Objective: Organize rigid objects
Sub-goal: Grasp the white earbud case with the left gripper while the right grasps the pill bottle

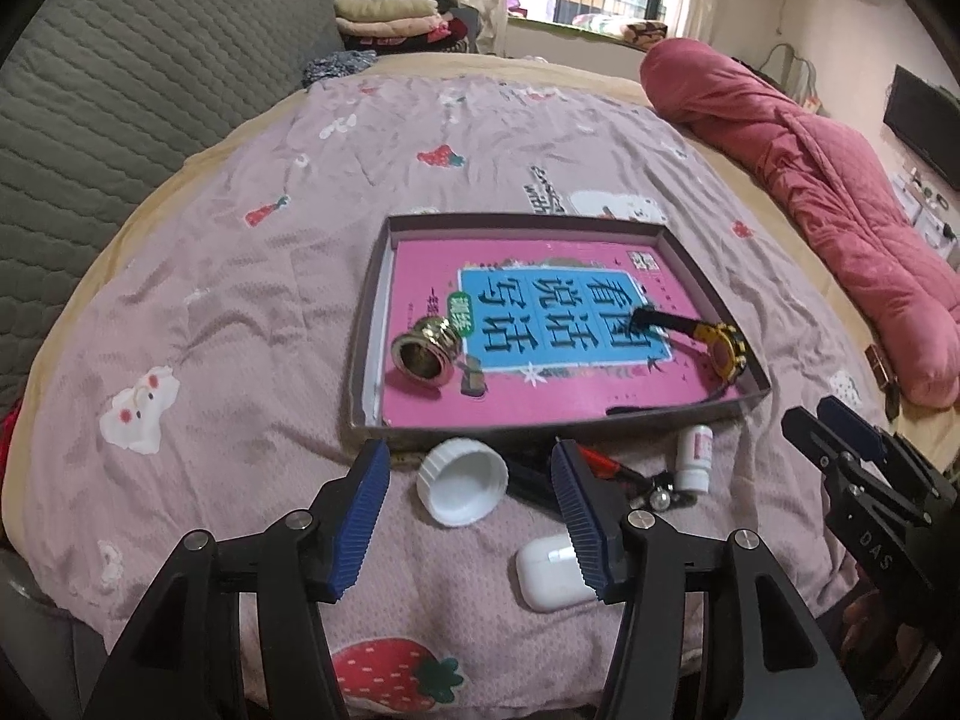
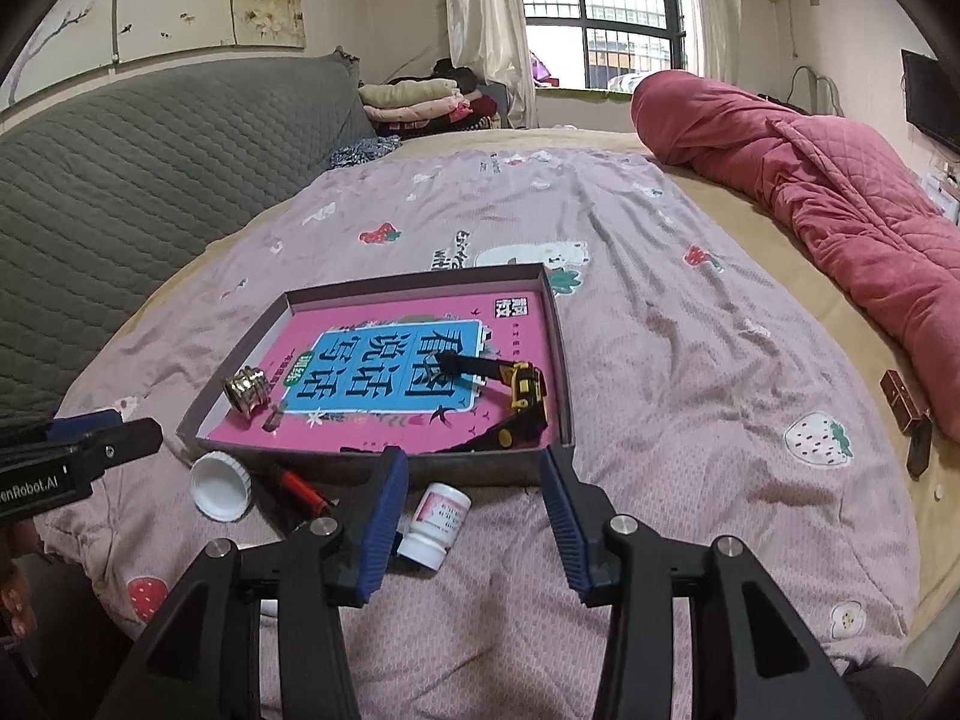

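A shallow grey cardboard tray (image 1: 690,258) with a pink book inside is lying on the bed, holding a shiny gold ring-shaped piece (image 1: 427,349) and a yellow-black wristwatch (image 1: 727,354). Just before its near wall are lying a white plastic cap (image 1: 462,481), a red pen (image 2: 300,489), a small white bottle (image 2: 435,525) and a white earbud case (image 1: 549,570). The left gripper (image 1: 471,468) is standing open around the cap without touching; the right gripper (image 2: 474,480) is open beside the bottle. The wrinkled pink strawberry-print sheet (image 2: 690,360) is leaving wide free room on the right.

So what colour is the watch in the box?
The watch is yellow-gold and black, with a black strap. The right wrist view shows it best.
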A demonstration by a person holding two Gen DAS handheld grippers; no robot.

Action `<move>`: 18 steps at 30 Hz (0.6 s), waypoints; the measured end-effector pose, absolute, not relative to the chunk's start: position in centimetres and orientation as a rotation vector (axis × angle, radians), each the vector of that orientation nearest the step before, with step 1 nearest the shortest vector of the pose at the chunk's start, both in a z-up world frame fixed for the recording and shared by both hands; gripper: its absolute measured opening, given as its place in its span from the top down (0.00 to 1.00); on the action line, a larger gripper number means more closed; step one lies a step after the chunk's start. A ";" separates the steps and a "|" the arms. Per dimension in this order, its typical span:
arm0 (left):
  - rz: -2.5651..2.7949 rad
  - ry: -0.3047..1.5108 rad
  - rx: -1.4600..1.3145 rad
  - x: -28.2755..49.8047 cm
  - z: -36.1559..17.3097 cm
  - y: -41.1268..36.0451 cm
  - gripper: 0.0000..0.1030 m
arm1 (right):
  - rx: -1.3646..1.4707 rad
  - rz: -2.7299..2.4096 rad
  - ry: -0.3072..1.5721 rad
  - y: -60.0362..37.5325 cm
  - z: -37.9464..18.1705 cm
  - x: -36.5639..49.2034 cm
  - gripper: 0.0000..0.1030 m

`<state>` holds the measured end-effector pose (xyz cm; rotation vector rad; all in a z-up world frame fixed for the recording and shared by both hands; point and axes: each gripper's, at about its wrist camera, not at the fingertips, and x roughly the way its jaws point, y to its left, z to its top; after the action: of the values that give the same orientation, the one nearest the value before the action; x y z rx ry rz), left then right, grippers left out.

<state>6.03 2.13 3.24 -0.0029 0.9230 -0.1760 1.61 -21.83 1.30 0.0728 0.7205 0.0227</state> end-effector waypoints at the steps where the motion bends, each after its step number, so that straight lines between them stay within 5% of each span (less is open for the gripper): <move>1: -0.179 0.926 -0.001 5.9 3.1 2.0 0.44 | 0.073 0.024 0.726 -21.8 1.2 1.6 0.56; 18: -0.200 1.011 0.018 3.5 -0.2 -0.1 0.39 | 0.070 0.070 0.764 -20.8 0.7 1.1 0.56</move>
<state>3.46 -0.13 -0.22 0.0185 1.0110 -0.2002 1.14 -20.80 0.69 0.0703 0.7640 0.0699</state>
